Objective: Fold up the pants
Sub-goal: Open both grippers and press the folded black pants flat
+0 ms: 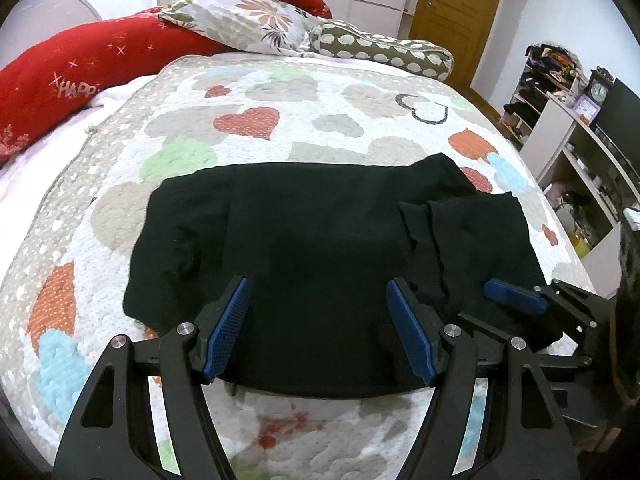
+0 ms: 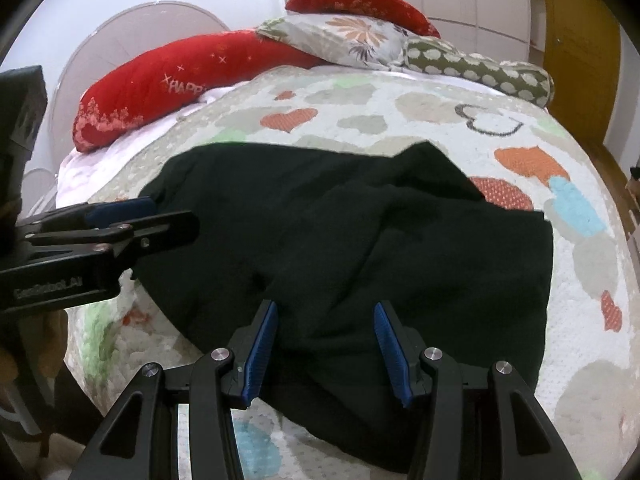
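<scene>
While the black pants (image 1: 312,240) lie bunched in a rough rectangle on the near half of the heart-print quilt (image 1: 260,92), you hold both grippers low over their near edge. Your left gripper (image 1: 320,332) has its jaws spread wide, blue pads (image 1: 228,328) facing each other with dark cloth showing between them; nothing is pinched. Your right gripper (image 2: 324,350) matches it: jaws wide apart, hovering over the hem nearest you, gripping nothing. Whether either set of fingertips touches the fabric is hard to say from these angles. In the left wrist view your right gripper enters from the right side, its blue pad over the pants' right corner. The right half of the pants carries a folded-over layer (image 1: 460,232) with creases. Beyond the pants, at the head of the bed, sit a long red pillow (image 1: 60,76), a floral pillow (image 1: 256,20), and a spotted bolster (image 1: 384,52). Shelves (image 1: 560,120) stand to the right.
</scene>
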